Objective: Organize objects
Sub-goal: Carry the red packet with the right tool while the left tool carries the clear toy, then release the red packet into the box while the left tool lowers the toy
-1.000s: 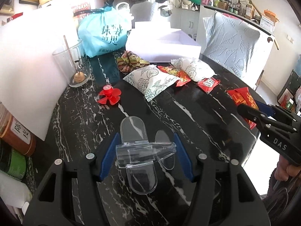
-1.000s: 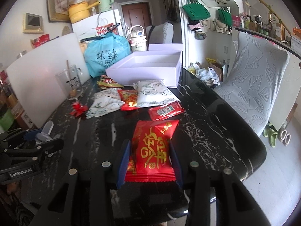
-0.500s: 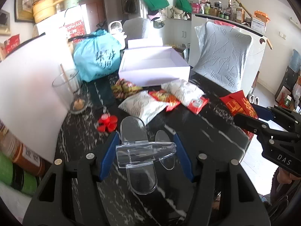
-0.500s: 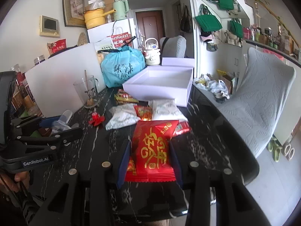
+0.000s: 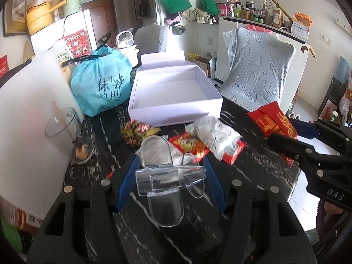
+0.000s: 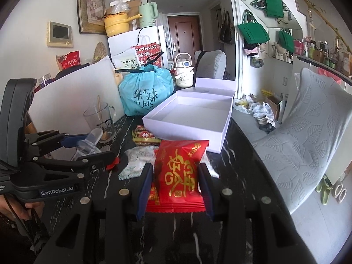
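Observation:
My left gripper (image 5: 170,171) is shut on a clear plastic clip (image 5: 162,176), held above the black marble table (image 5: 253,176). My right gripper (image 6: 176,171) is shut on a red snack packet with gold characters (image 6: 180,171), also raised off the table. Each gripper shows in the other's view: the right one (image 5: 288,129) with its red packet (image 5: 270,121), the left one (image 6: 88,145) with its clip (image 6: 88,147). An open white box (image 5: 173,94) (image 6: 191,118) stands ahead of both, with nothing visible in it.
Several snack packets (image 5: 213,138) (image 6: 143,136) lie in front of the box. A glass mug with a stick (image 5: 66,132), a tied blue bag (image 5: 101,85) and a white board (image 5: 28,110) stand to the left. A grey chair (image 5: 259,74) is on the right.
Both grippers have risen and moved toward the white box, each keeping its hold. The box's inside now shows, and the table looks farther below.

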`<act>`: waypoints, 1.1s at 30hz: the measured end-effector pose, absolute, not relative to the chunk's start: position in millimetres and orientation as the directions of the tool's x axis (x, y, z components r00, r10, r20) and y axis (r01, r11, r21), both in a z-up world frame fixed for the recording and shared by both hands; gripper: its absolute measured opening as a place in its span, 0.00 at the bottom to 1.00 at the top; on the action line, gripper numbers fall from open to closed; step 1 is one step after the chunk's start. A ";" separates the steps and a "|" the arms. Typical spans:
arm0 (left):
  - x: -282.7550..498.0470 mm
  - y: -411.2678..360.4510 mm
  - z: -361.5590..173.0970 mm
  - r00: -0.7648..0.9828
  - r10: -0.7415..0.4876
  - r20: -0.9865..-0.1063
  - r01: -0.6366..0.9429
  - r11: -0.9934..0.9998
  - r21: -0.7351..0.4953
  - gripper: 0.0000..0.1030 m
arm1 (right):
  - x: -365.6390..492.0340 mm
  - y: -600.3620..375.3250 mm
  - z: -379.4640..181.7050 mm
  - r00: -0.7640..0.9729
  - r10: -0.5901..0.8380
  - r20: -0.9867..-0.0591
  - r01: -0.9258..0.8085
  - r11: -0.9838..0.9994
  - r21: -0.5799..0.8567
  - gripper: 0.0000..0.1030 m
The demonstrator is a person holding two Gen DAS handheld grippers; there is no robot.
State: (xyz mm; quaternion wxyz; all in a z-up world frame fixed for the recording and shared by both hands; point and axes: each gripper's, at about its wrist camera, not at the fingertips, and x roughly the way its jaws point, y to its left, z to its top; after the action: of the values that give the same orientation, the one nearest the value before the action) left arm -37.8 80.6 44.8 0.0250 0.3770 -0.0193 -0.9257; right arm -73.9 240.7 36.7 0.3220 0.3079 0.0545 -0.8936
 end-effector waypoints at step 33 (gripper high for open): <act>-238.1 43.8 61.2 -0.741 -0.115 -0.662 0.042 -0.991 0.126 0.57 | -274.6 159.2 71.0 -0.594 -0.567 -0.571 0.656 -0.752 0.065 0.41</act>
State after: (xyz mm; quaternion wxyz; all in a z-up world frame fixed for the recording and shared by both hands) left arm -238.1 43.8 61.2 0.0423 0.3574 -0.0514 -0.9316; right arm -274.6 159.2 71.0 0.3438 0.2915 0.0764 -0.8894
